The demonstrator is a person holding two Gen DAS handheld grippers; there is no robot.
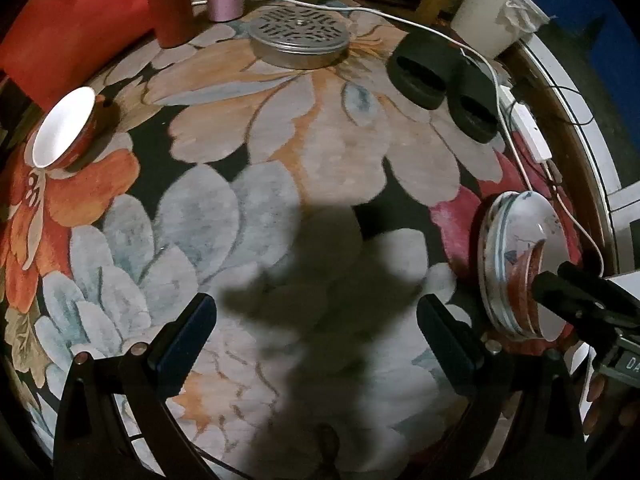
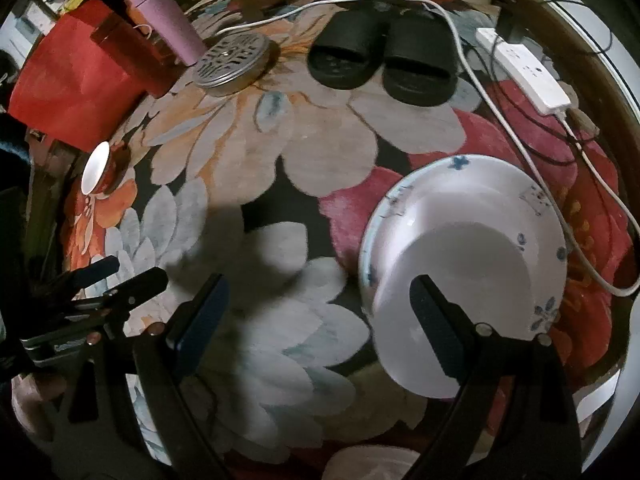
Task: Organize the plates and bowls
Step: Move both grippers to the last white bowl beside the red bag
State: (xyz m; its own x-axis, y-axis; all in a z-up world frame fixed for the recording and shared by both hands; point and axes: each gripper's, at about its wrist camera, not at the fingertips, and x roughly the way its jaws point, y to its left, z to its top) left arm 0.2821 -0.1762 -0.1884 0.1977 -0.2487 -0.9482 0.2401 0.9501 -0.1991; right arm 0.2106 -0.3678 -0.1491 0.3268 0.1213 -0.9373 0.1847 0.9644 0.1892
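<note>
A small bowl [image 1: 64, 132], red outside and white inside, stands alone on the flowered rug at the left; it also shows in the right wrist view [image 2: 96, 168]. On the right lies a stack of white plates [image 2: 440, 184] with blue marks, and a white-lined red bowl [image 2: 460, 256] sits on top of it. From the left wrist view the stack [image 1: 516, 240] appears edge-on. My left gripper [image 1: 316, 304] hangs open over bare rug. My right gripper [image 2: 320, 280] is open too, its right finger above the bowl on the stack, nothing between the pads.
Black slippers [image 2: 380, 60], a round perforated metal tin [image 2: 232, 60], a pink cup [image 2: 168, 20] and a red box [image 2: 72, 80] line the far side. A white power strip [image 2: 524, 72] and cable run past the plates. Another pale dish [image 2: 372, 460] peeks in at the bottom.
</note>
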